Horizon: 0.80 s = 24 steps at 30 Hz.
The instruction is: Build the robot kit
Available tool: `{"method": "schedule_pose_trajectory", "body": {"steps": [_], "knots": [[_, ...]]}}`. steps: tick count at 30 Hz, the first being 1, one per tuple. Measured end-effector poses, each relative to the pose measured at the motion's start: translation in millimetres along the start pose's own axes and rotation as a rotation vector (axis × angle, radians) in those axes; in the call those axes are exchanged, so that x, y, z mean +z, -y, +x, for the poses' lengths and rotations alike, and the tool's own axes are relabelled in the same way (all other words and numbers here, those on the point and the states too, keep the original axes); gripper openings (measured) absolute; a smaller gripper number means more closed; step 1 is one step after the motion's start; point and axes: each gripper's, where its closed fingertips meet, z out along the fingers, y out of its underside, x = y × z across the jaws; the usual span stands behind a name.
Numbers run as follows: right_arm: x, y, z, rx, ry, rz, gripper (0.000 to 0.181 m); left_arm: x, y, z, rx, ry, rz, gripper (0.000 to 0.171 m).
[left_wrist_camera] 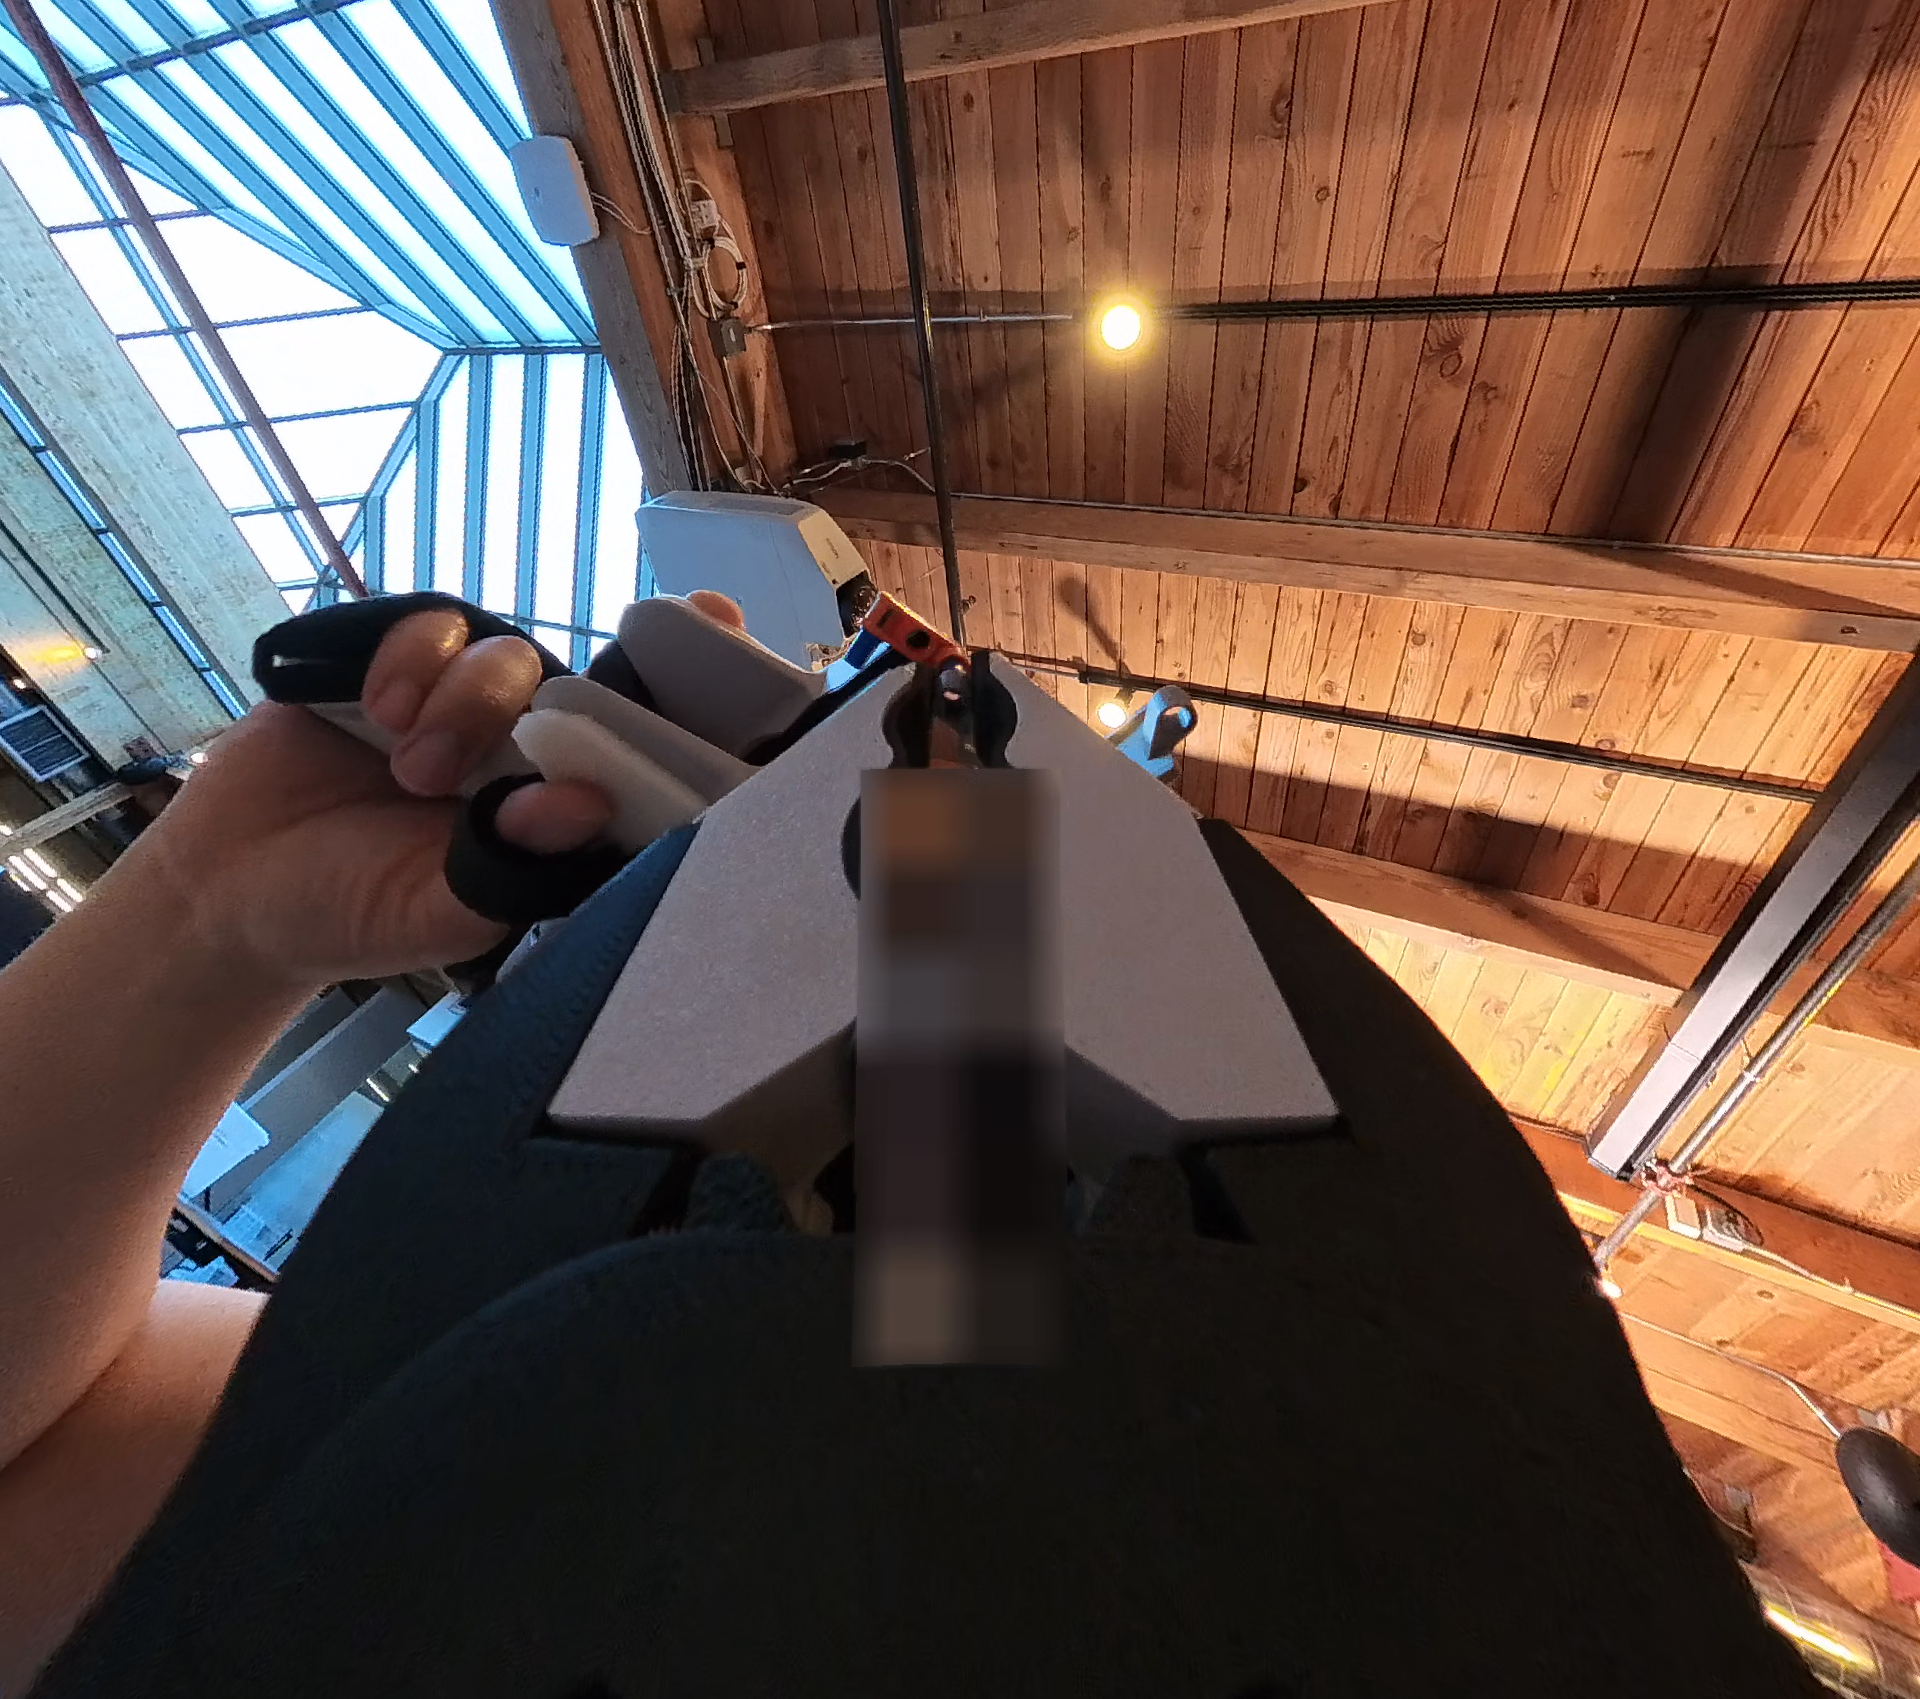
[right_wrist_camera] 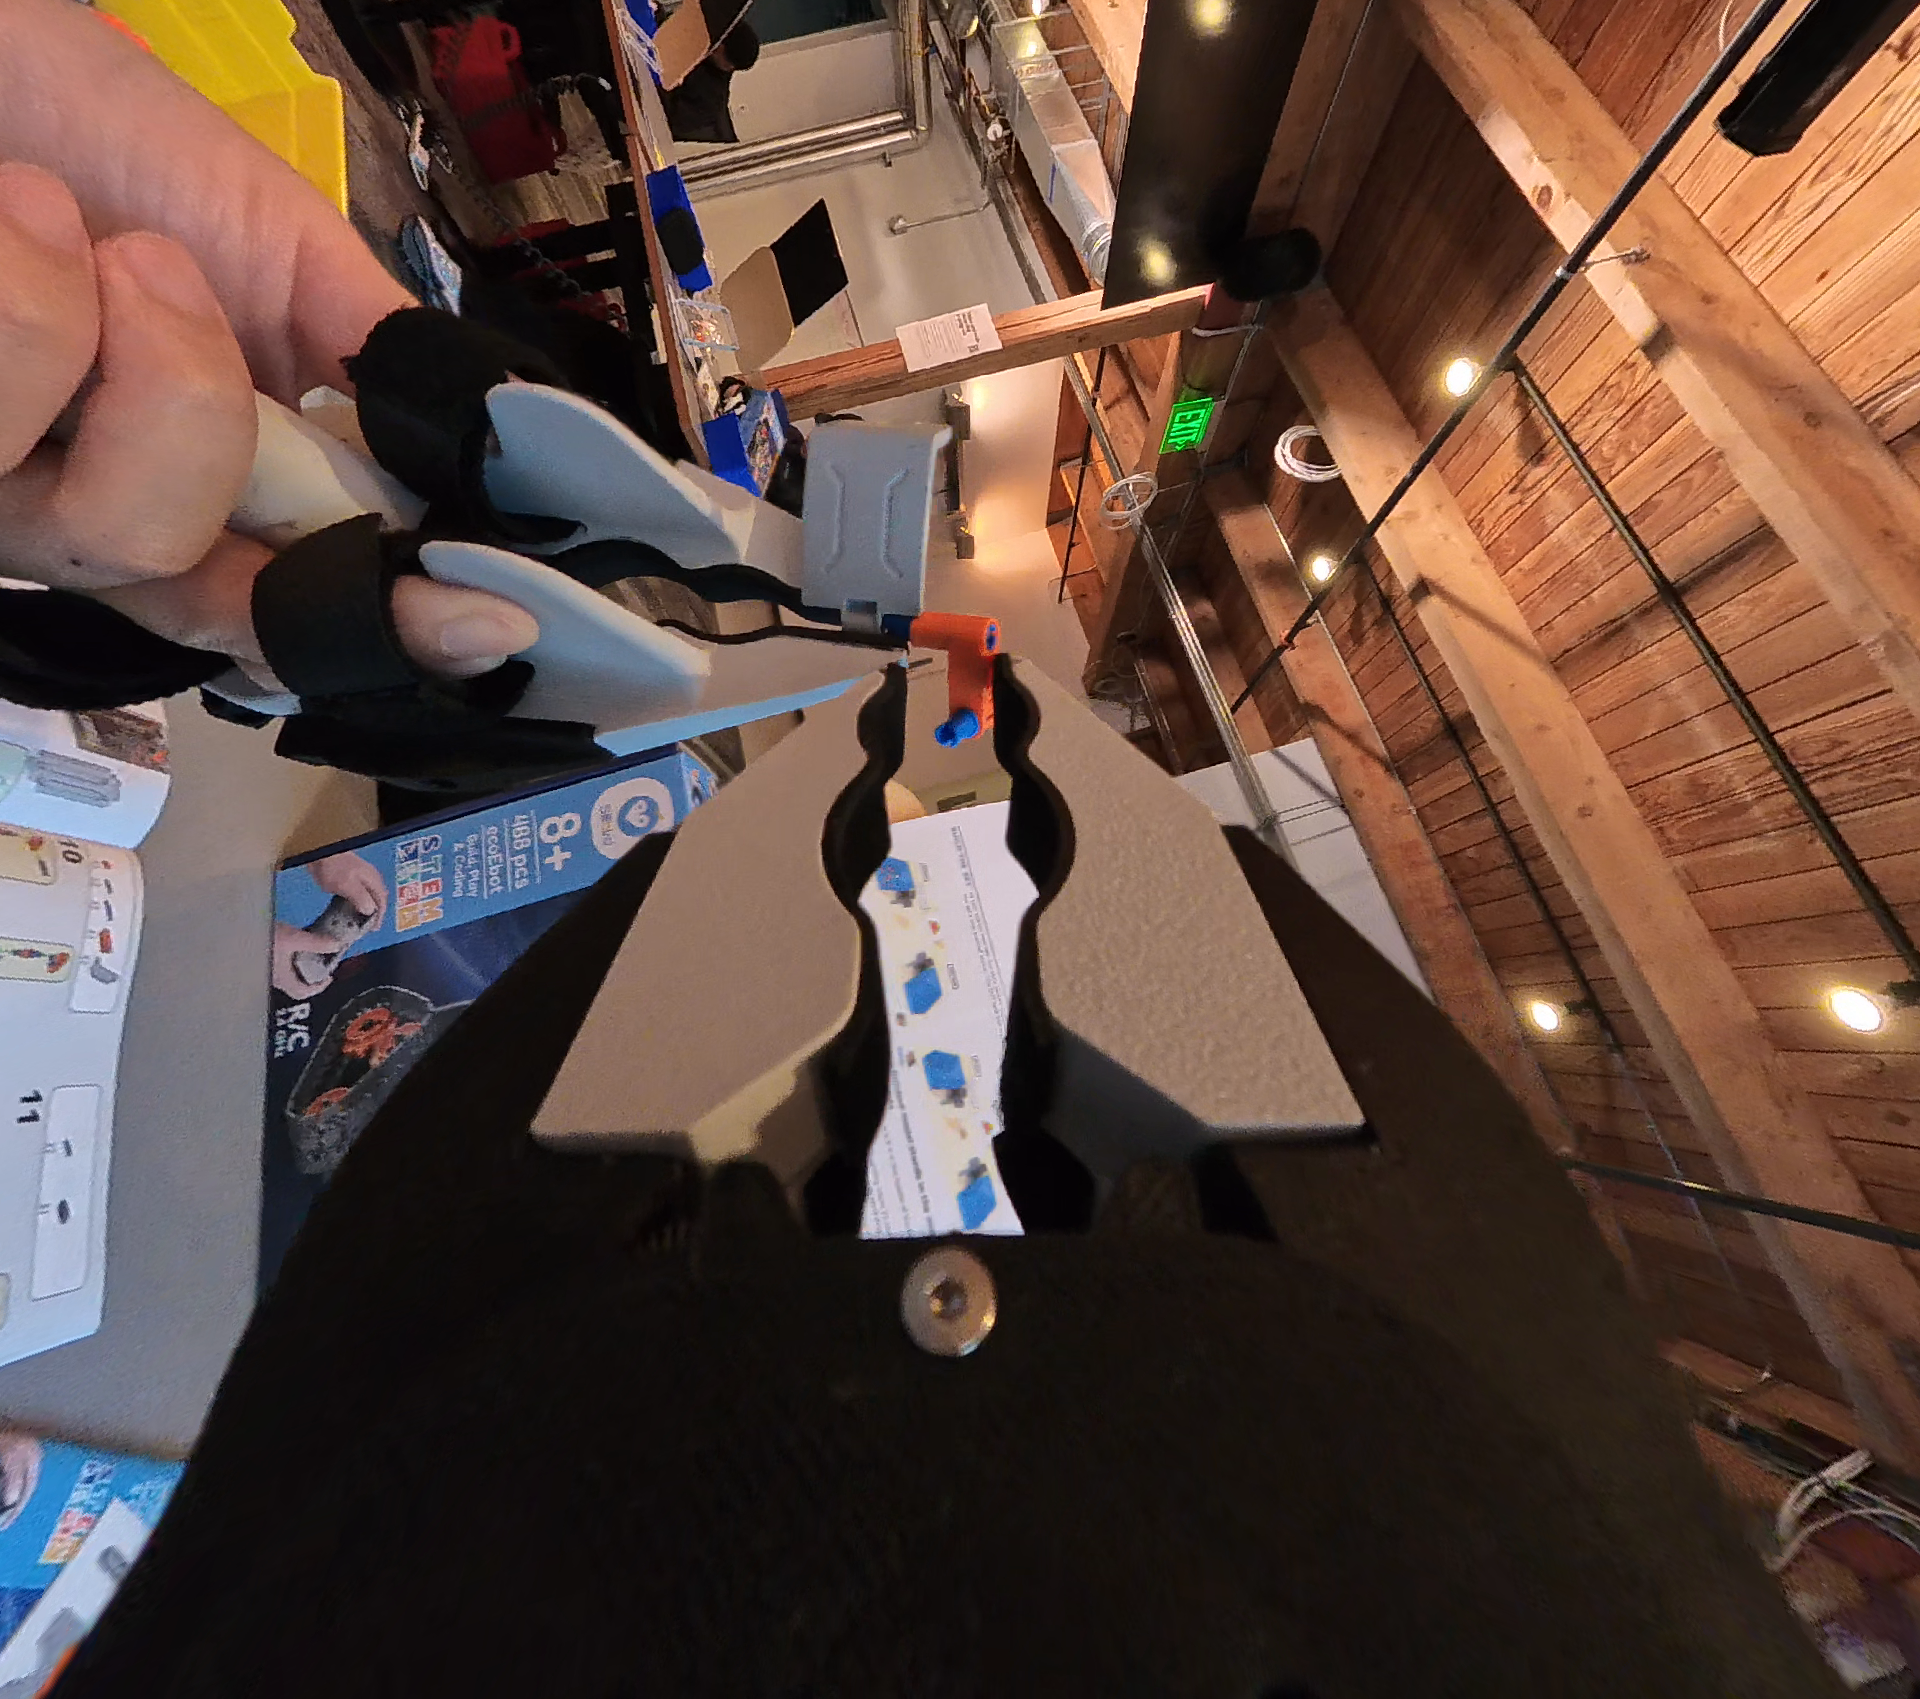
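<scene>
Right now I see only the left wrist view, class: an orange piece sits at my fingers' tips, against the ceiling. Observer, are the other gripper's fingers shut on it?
Observer: No. The right gripper is open, with one of its fingers on either side of the orange piece.
Operator: Is anything attached to that piece?
Observer: A blue pin sticks out of its lower end.
Operator: What lies behind it?
Observer: A printed instruction sheet, seen through the gap between the fingers.
</scene>
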Motion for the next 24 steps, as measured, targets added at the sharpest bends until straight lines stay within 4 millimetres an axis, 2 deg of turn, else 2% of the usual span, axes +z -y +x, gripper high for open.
{"method": "schedule_pose_trajectory", "body": {"steps": [7, 13, 24], "knots": [[3, 1, -4, 0.077, 0.051, -0.003, 0.021, -2, 3, -3, 0.018, 0.025, 0.005, 0.005], [3, 0, -5, 0.077, 0.072, -0.013, 0.021, -3, 3, -5, 0.008, 0.025, 0.009, 0.005], [6, 3, -10, 0.102, 0.071, -0.016, 0.033, -3, 4, -7, 0.0, 0.022, 0.025, 0.005]]}}
